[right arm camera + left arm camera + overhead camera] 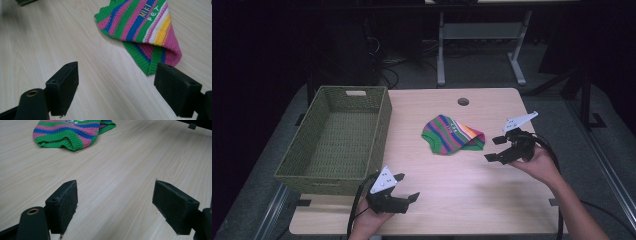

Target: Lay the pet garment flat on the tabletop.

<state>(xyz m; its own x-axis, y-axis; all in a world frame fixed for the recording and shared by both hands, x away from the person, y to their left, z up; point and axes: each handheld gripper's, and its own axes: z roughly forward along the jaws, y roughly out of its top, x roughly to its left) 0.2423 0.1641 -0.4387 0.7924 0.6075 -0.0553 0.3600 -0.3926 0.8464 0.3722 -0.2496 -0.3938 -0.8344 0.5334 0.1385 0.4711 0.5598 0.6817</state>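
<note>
A small knitted sweater is seen lying folded on the wooden table, near its middle and somewhat toward the far edge. It is striped in green, pink, blue, white and yellow, with green ribbed hems, and the words "MIKI PET" are stitched on it in the right gripper view. One ribbed opening is shown gaping slightly in the left gripper view. A green woven basket is set on the left part of the table, well apart from the sweater; nothing is seen inside it. The right gripper is held just beside the sweater's right edge, its jaws spread wide with nothing between them. The left gripper is held near the front edge, well apart from the sweater, jaws likewise spread wide and holding nothing
</note>
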